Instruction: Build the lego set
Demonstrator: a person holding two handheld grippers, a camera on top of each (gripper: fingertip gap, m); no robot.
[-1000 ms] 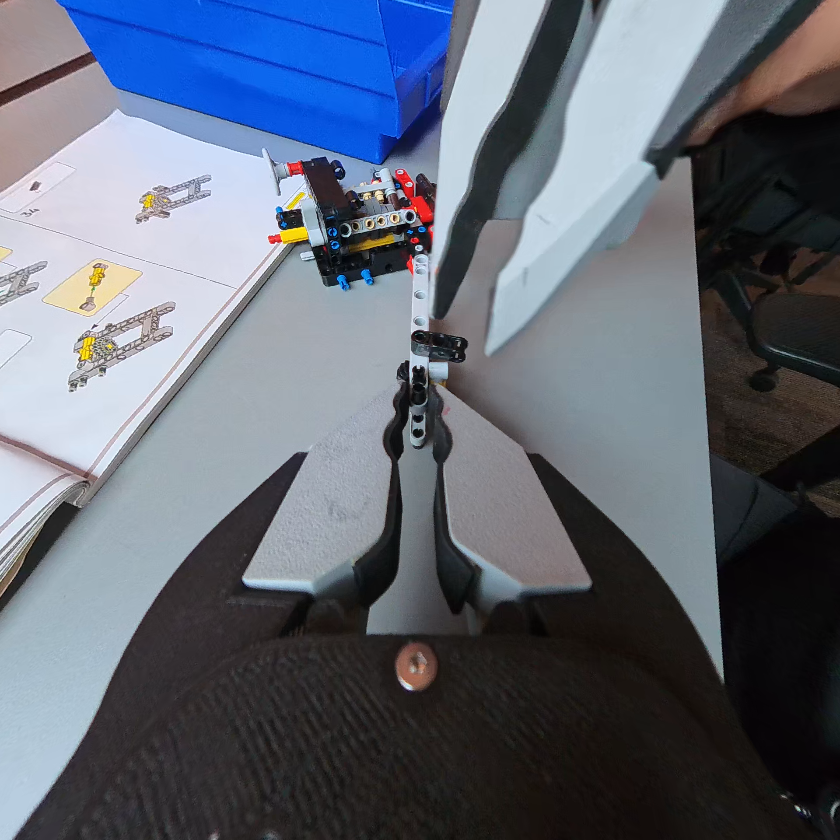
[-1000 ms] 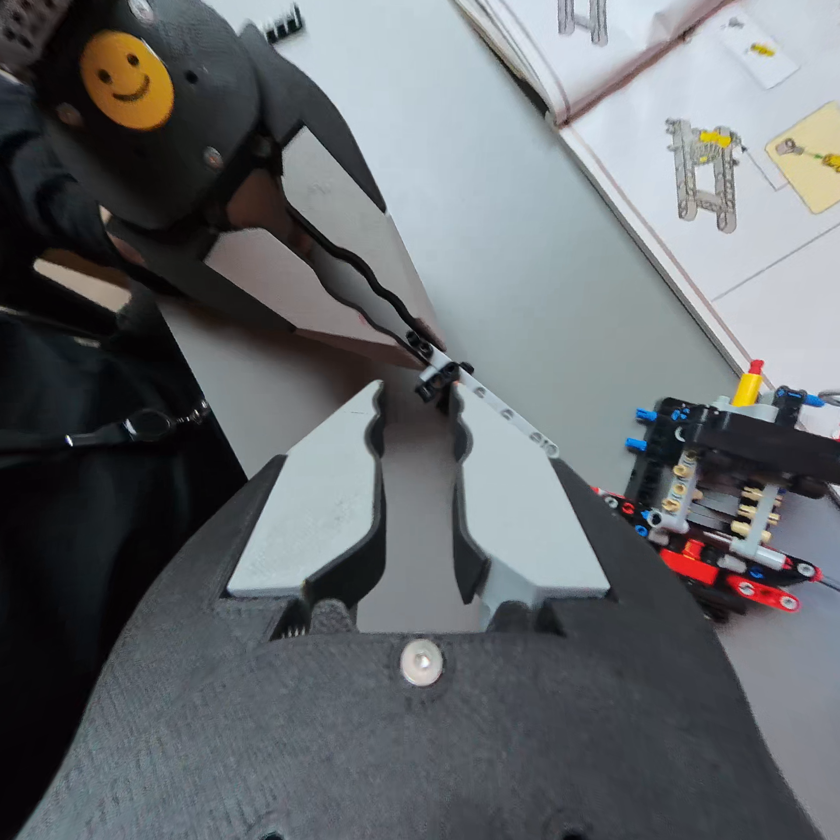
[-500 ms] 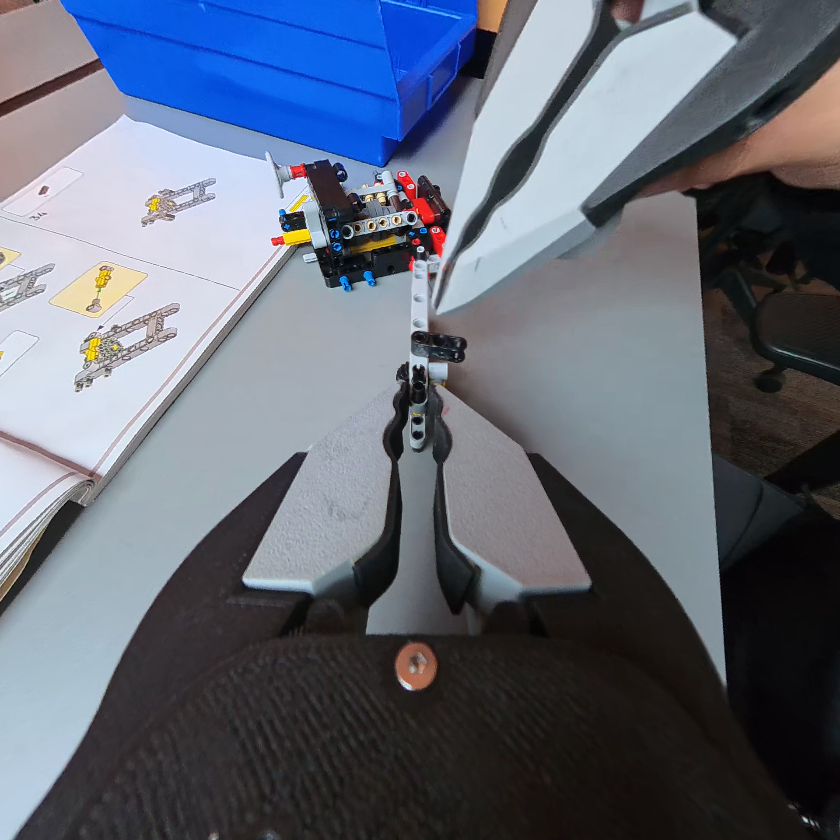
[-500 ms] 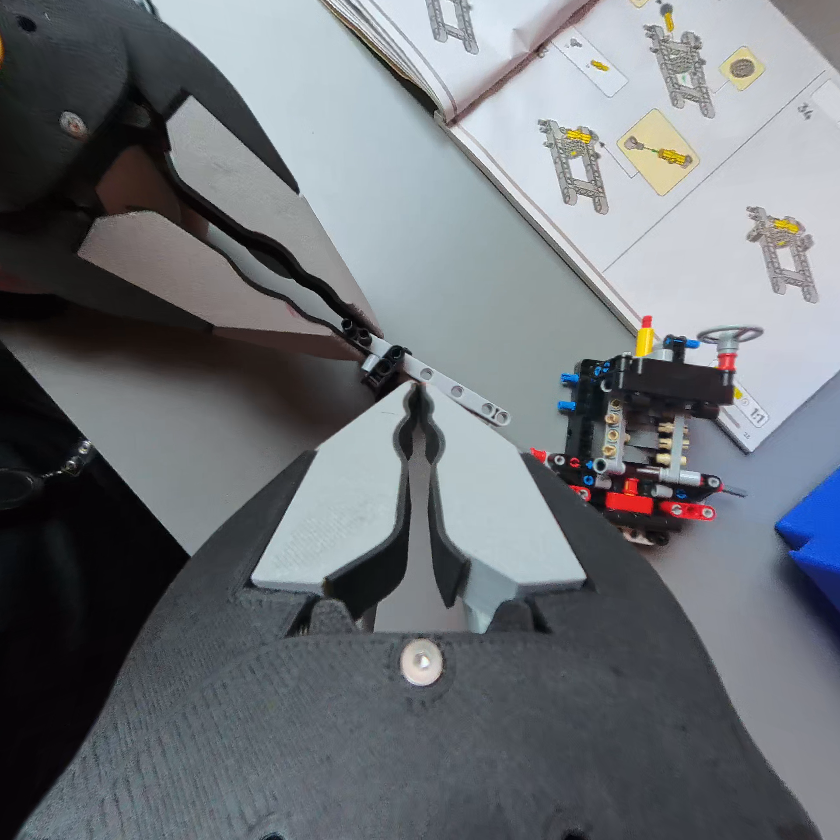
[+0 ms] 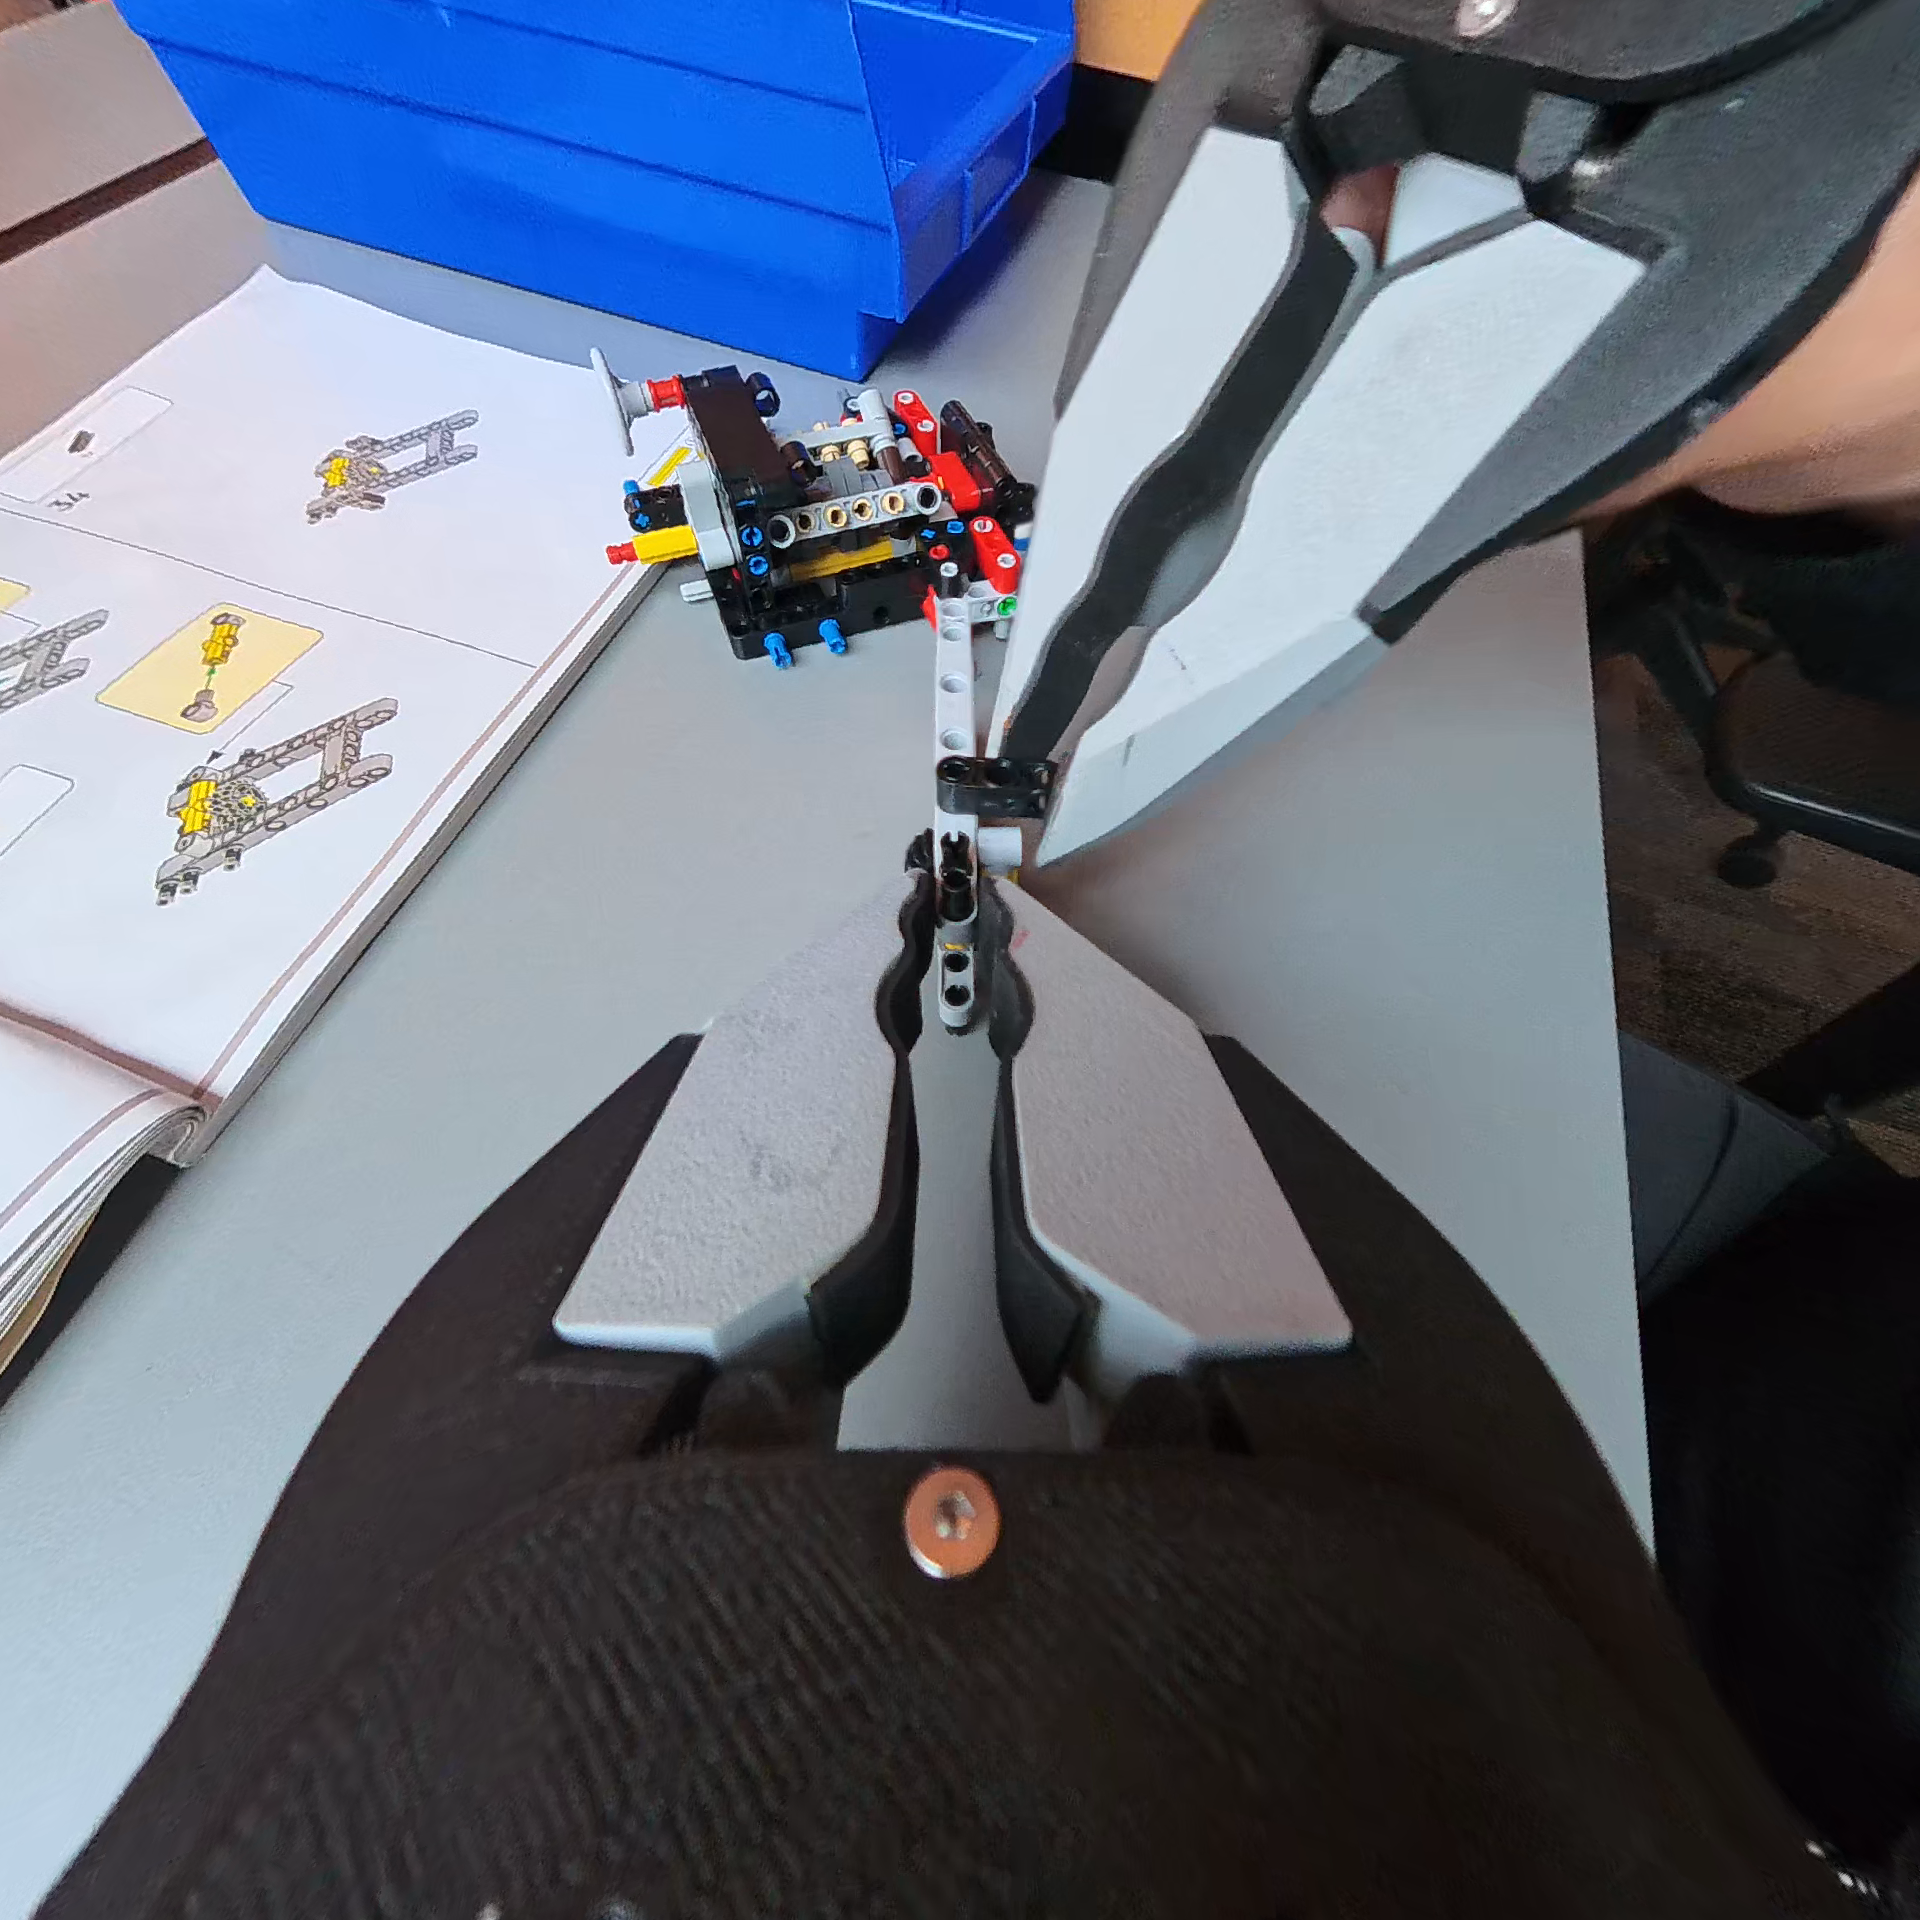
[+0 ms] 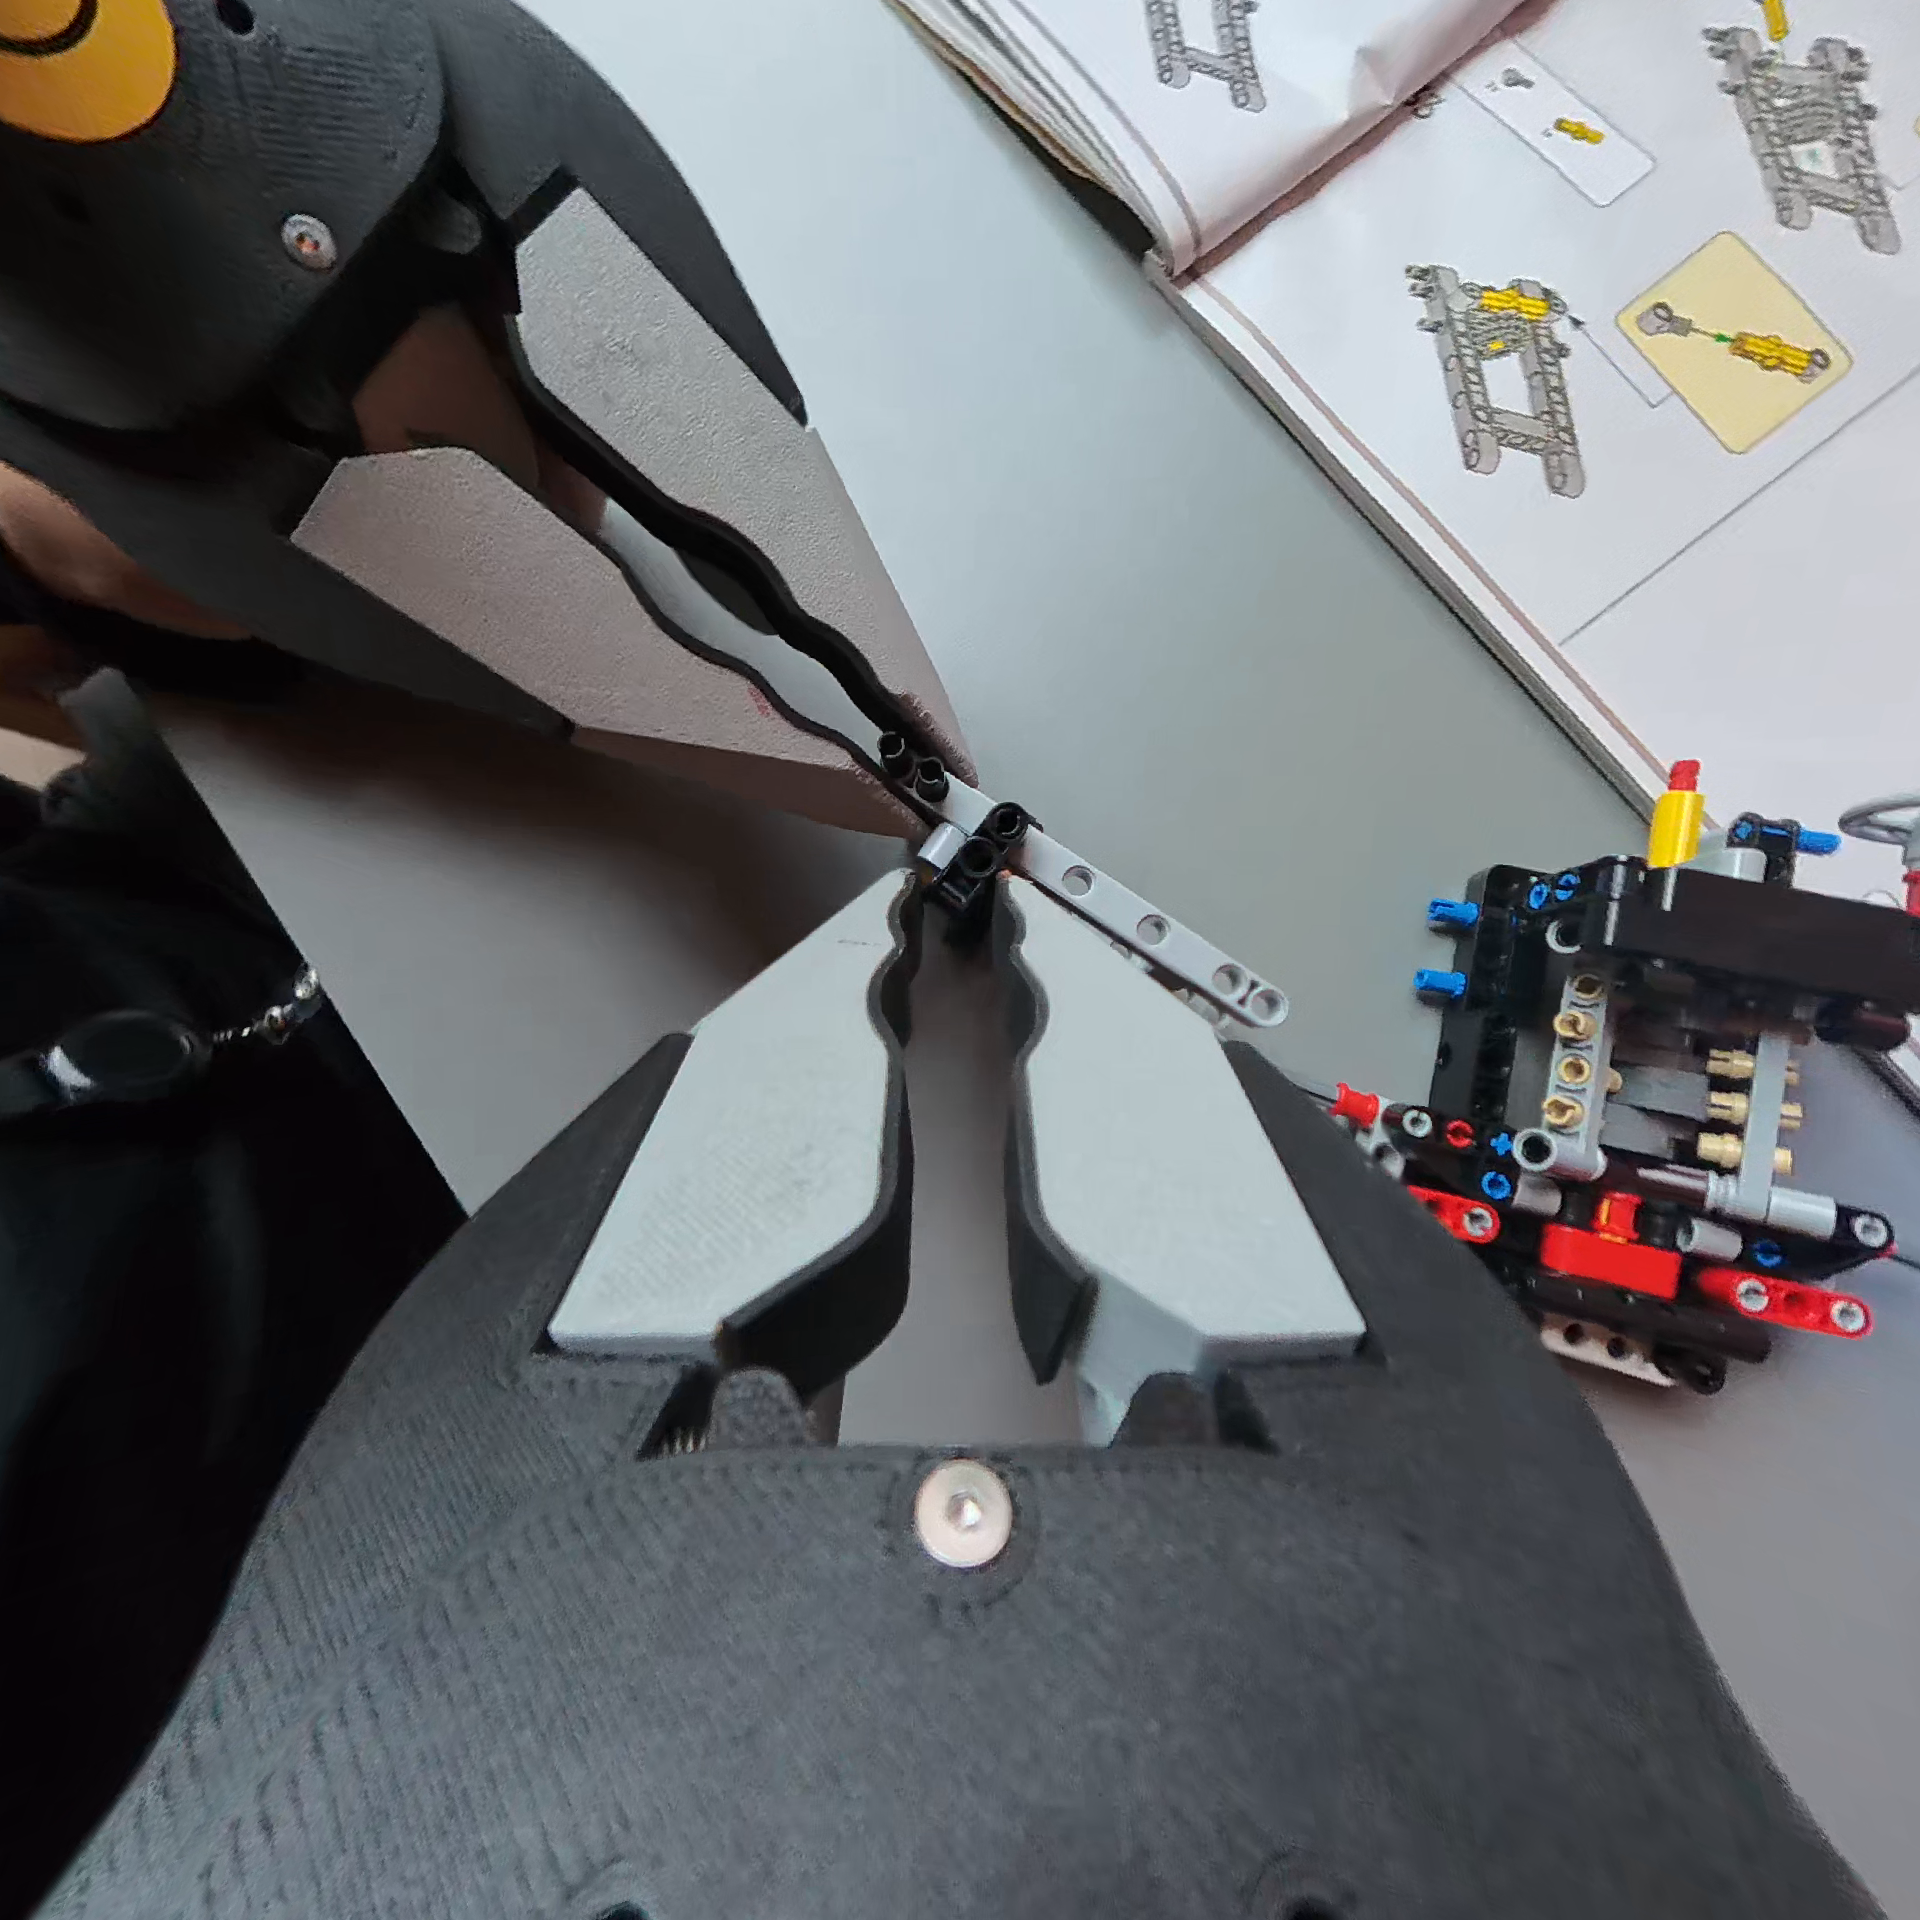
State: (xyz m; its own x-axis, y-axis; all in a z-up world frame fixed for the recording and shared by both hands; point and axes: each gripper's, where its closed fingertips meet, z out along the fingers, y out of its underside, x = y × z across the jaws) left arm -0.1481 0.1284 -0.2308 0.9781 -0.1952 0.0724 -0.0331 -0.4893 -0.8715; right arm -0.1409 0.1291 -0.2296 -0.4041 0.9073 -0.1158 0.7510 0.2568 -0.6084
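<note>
Left gripper: fingers pressed together on the near end of a light grey beam, which is held clear of the table and carried out forward, its far end reaching toward the partly built model. Right gripper: fingertips drawn in around a black connector seated crosswise on the beam just beyond the left gripper's tips; whether it is truly pinched or only touched cannot be told, a narrow gap showing between the fingers in the right wrist view. In the left wrist view the same right gripper is seen coming down from the upper right, its tips at the connector's end. Step in hand, as judged: the connector is being seated or adjusted on the beam as a sub-assembly, the model itself not being worked on. Next move, as judged: a firm, square push or hold on the connector is called for while the beam is kept steady, since the long beam can twist in so short a grip. Model: set on the grey table, near its far edge, beside the corner of the open instruction booklet, which lies along the left edge. Blue bin: placed at the far edge, behind the model.
</note>
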